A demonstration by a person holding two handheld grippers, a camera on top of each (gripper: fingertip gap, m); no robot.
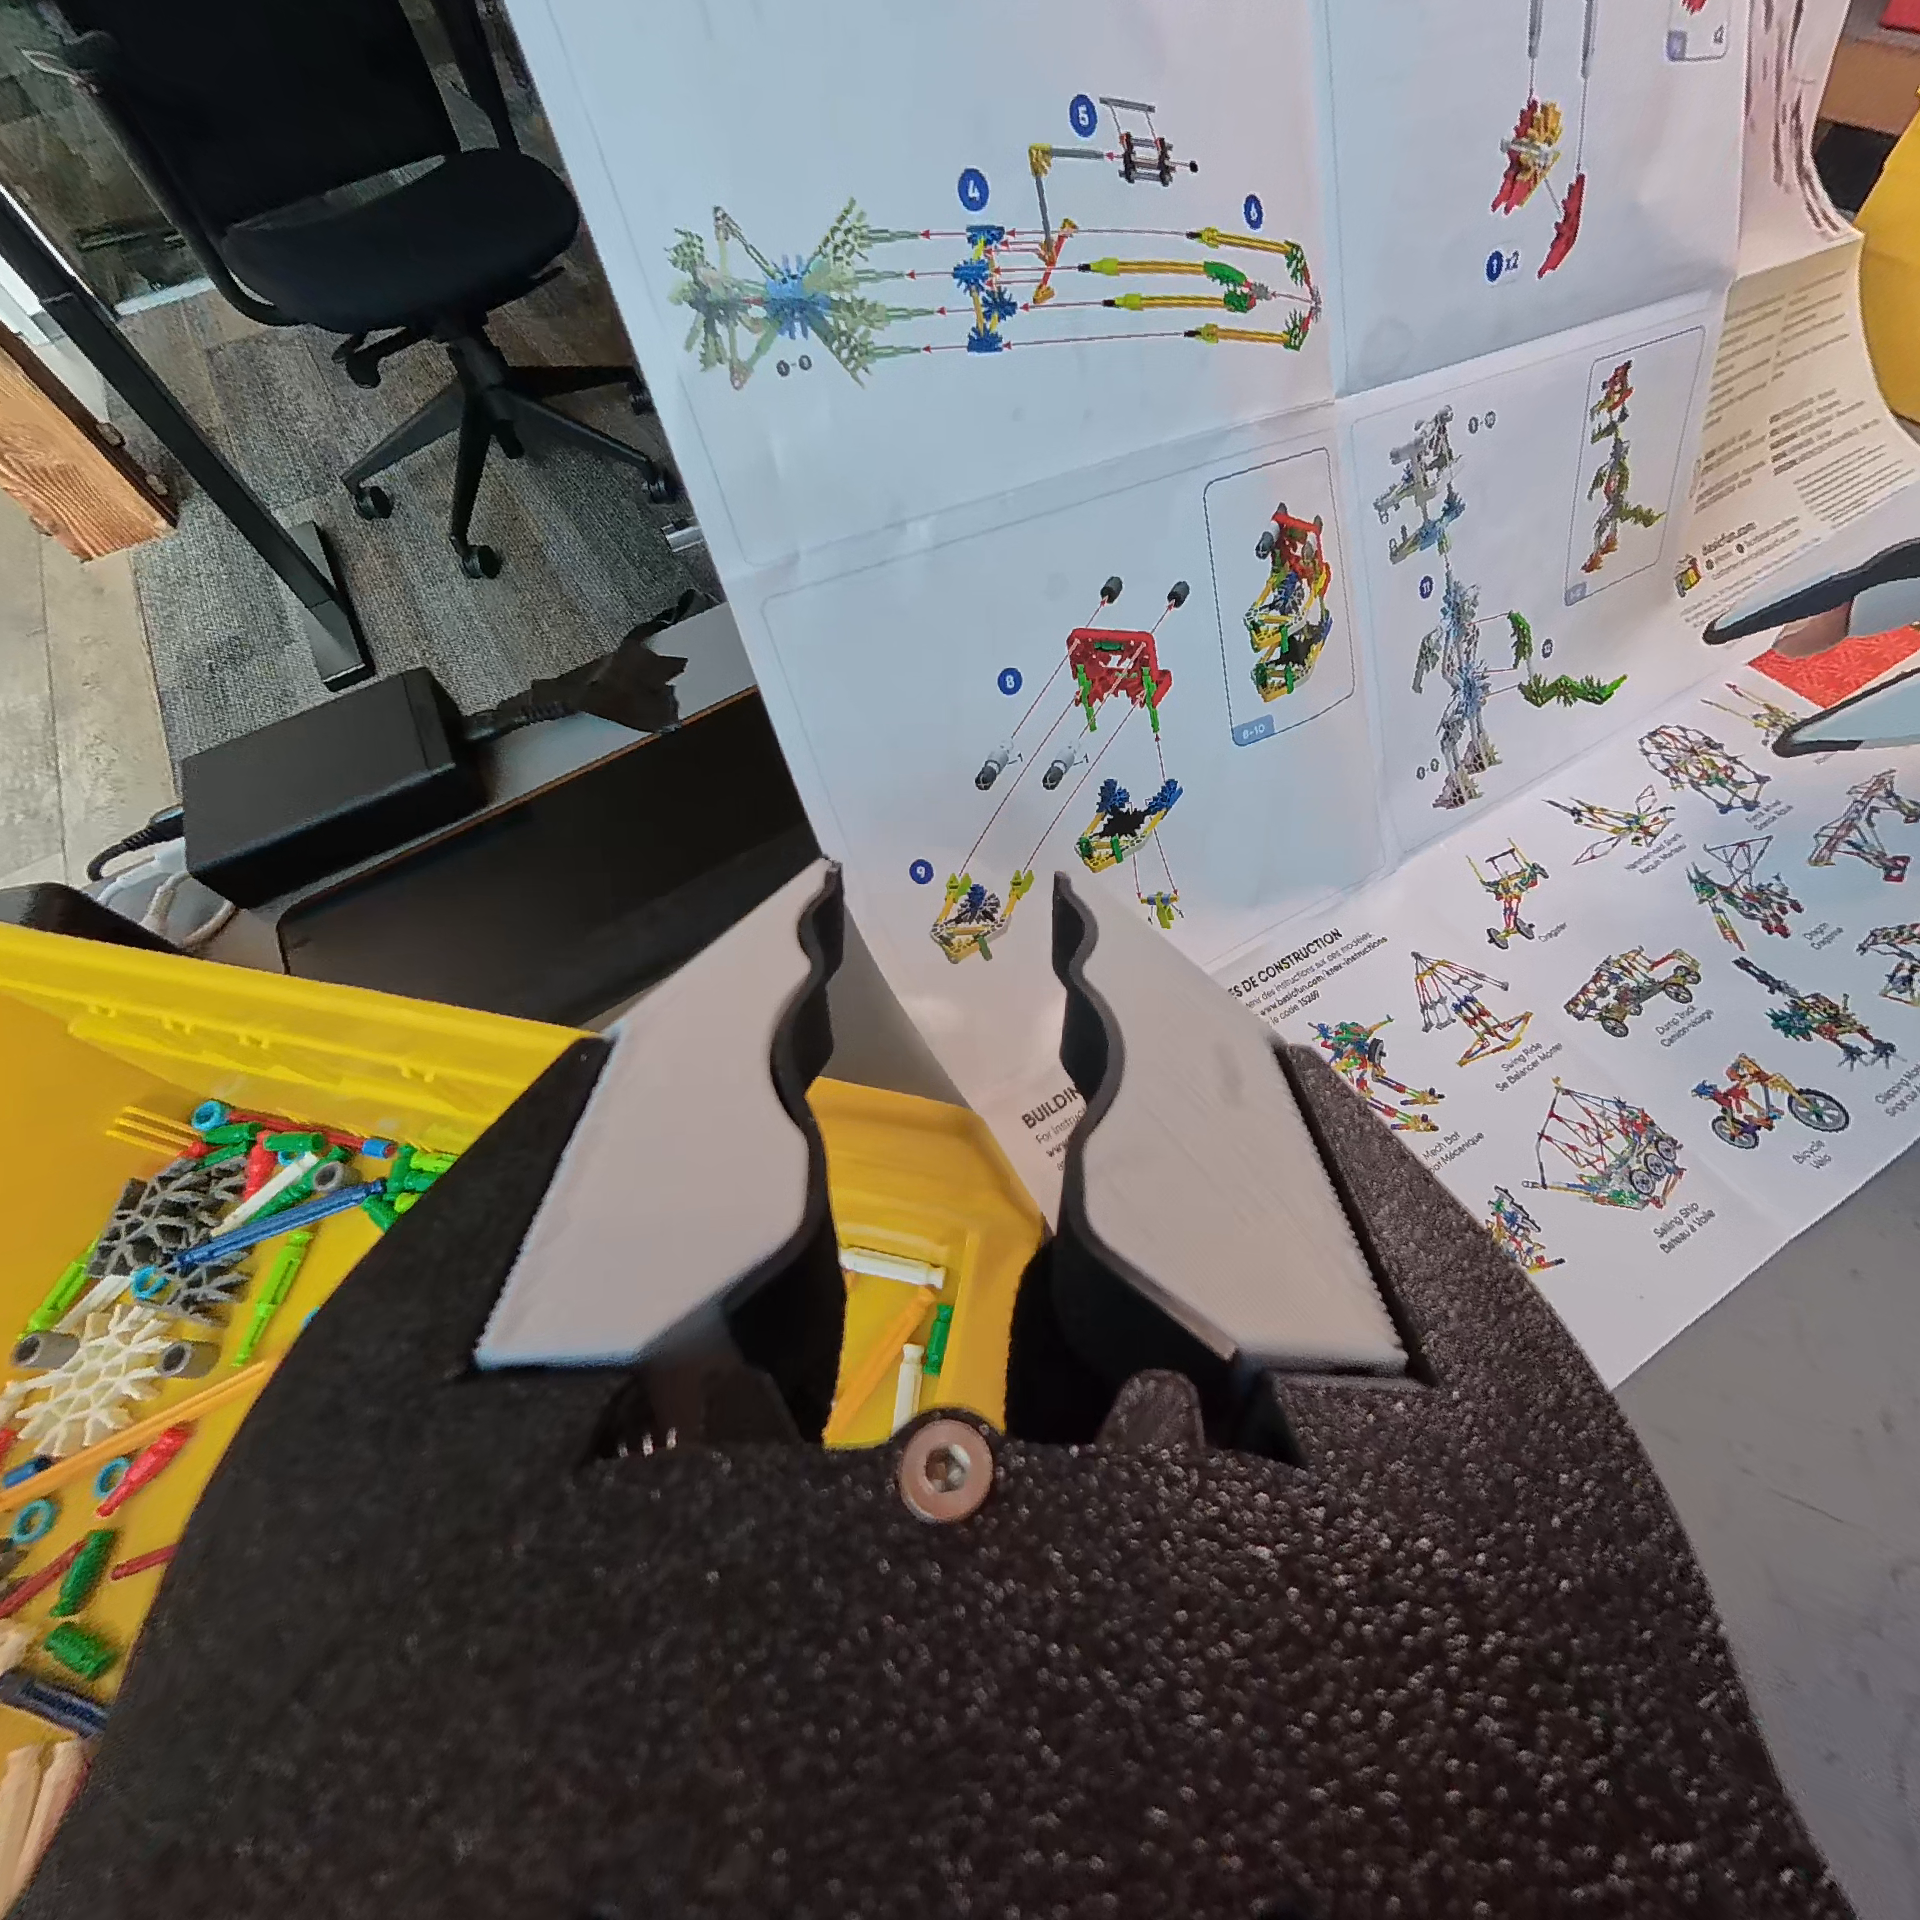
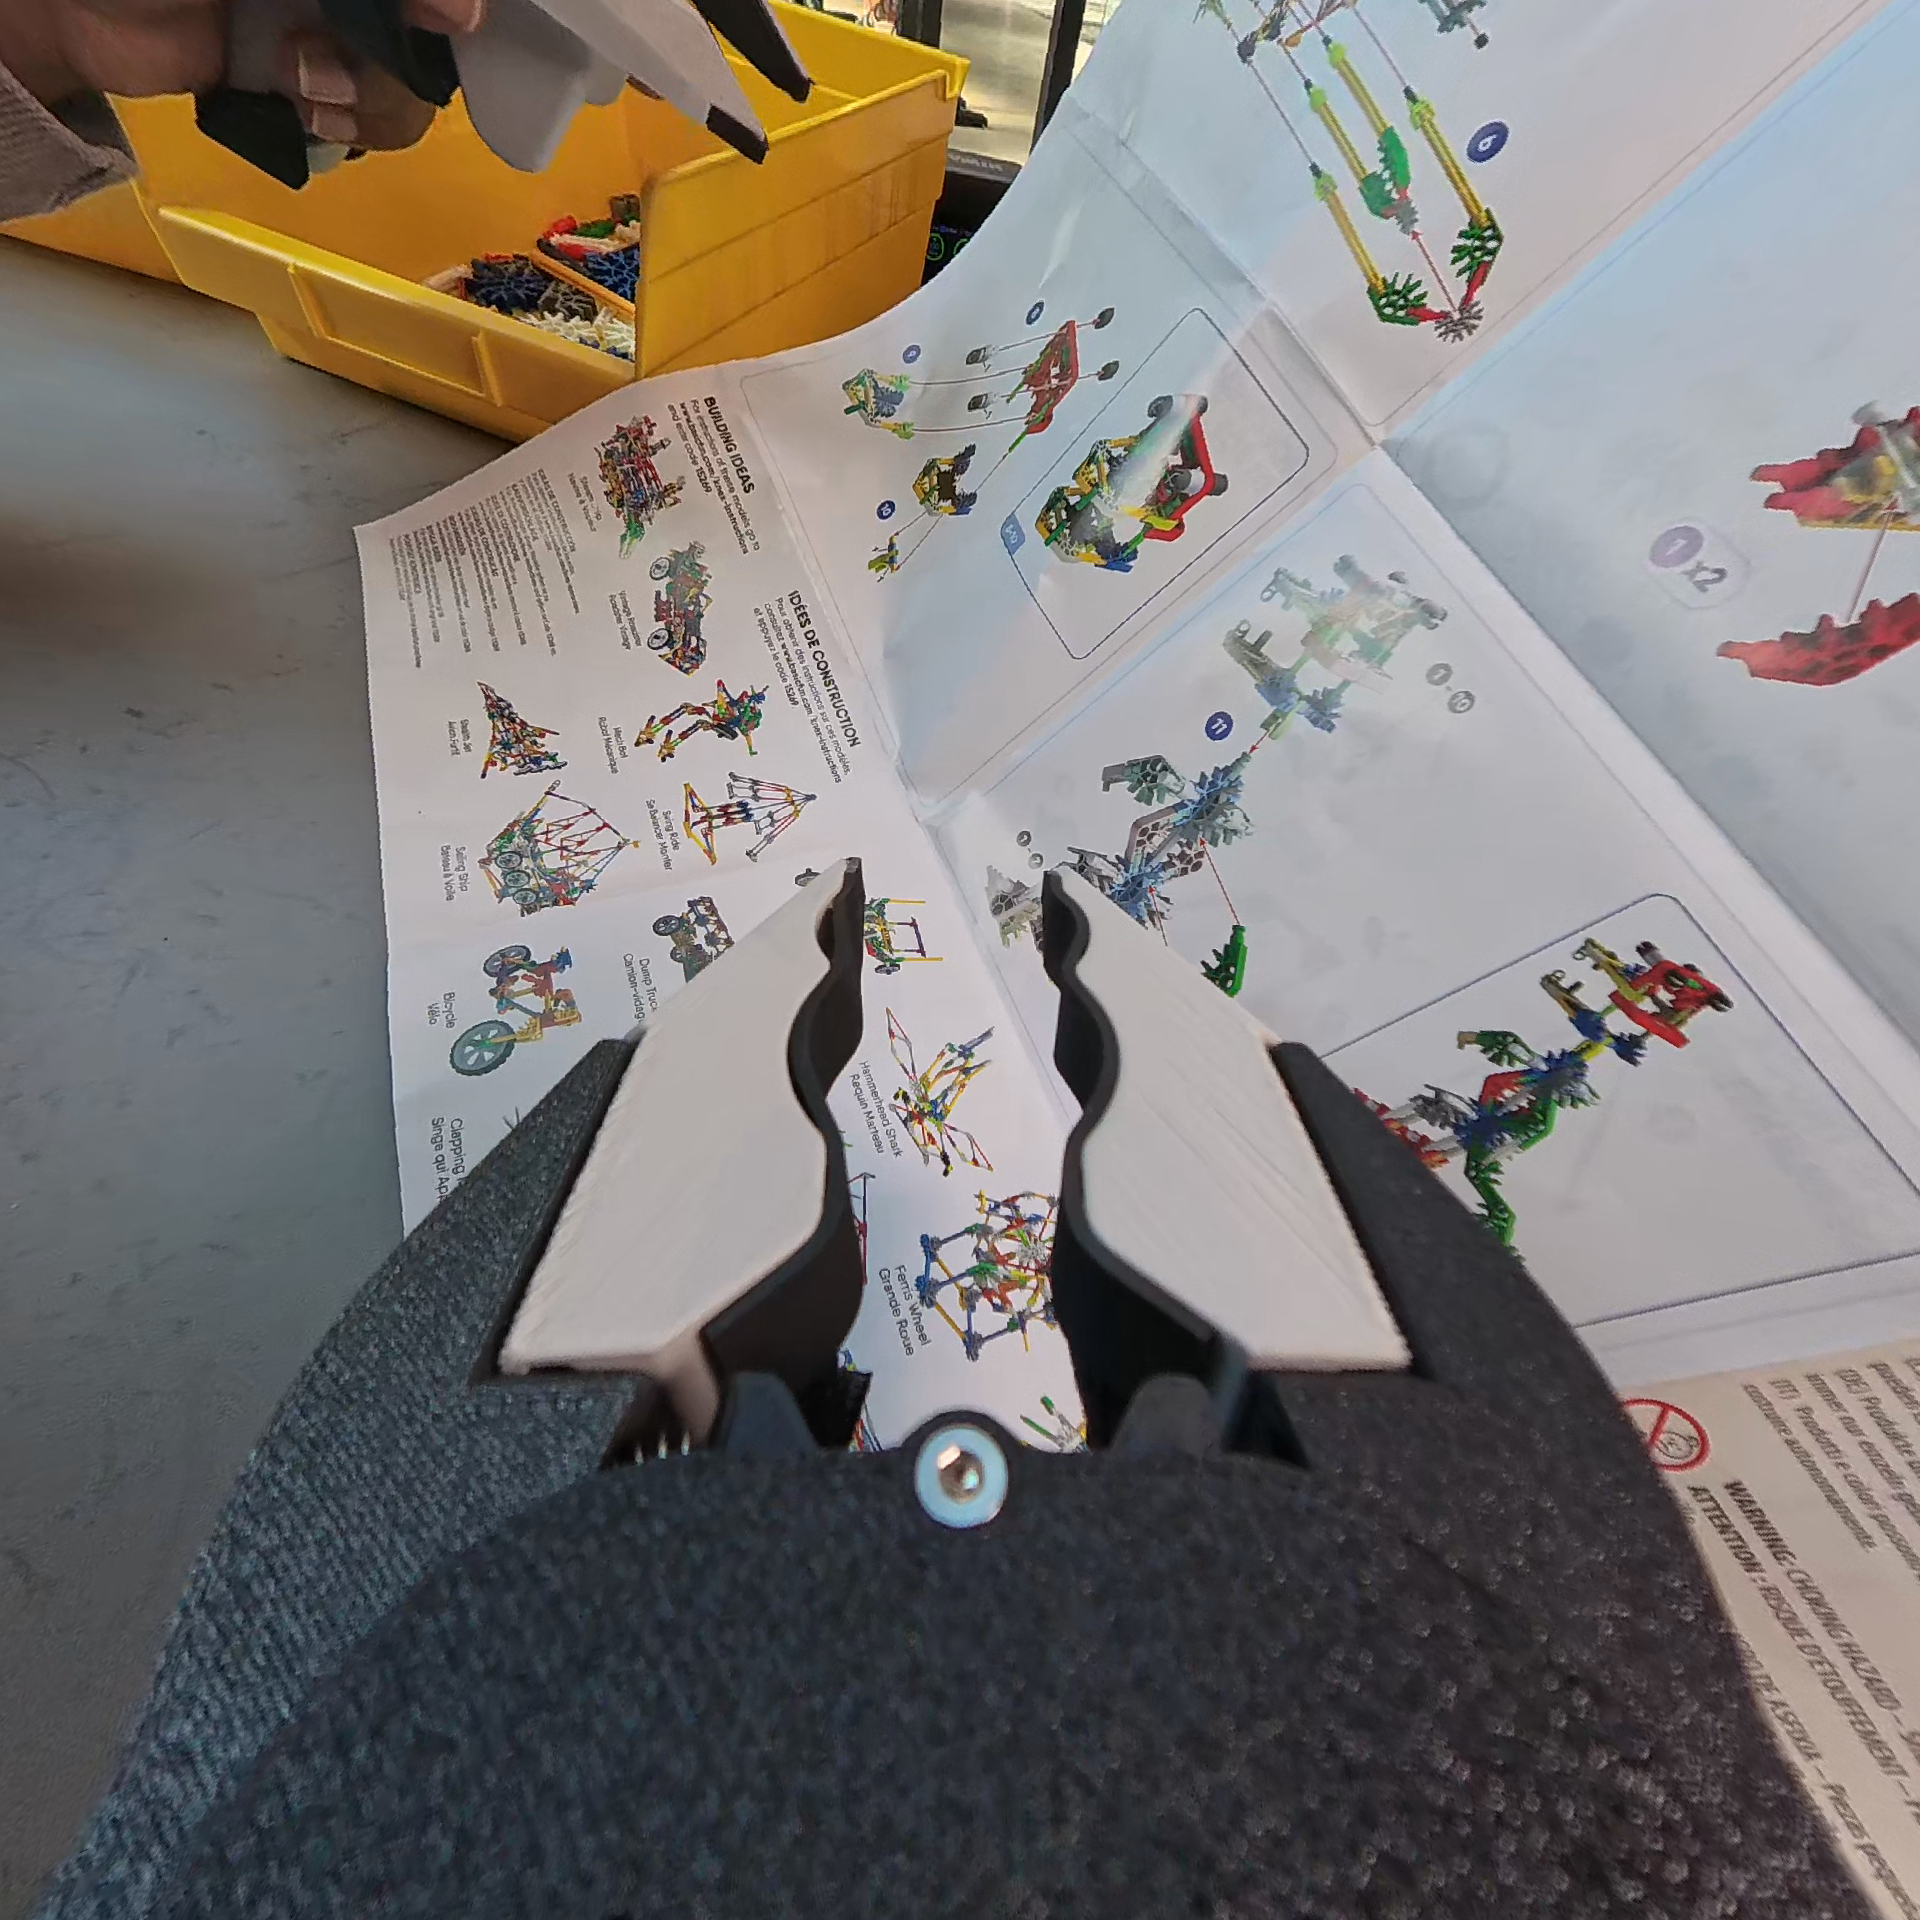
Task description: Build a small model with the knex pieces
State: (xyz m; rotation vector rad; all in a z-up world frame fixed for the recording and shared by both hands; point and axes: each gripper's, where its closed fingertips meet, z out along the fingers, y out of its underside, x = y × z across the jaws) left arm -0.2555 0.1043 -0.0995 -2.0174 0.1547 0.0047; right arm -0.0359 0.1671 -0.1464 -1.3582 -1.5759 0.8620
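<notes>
At the left, a yellow bin sits on the grey worktop, its near part cut off by the left view's frame and by the gripper body. It holds loose toy parts: rods and snowflake-shaped connectors in green, blue, red, white and grey, too many and too jumbled to count. The right view shows a divider inside it, with two compartments in sight.

The left gripper hangs over the bin's right end, jaws moderately apart, holding nothing; the sheet's curled edge shows through the gap. In the right view a hand grips its handle, cut off by the top edge.

Beyond the worktop's far edge stand one black office chair and a black box on the floor.

One large folded instruction sheet lies right of the bin, flat near its left edge and rising in a curve at the back. The right gripper hovers above its flat part, jaws moderately apart and empty; whether it touches the paper cannot be told.
</notes>
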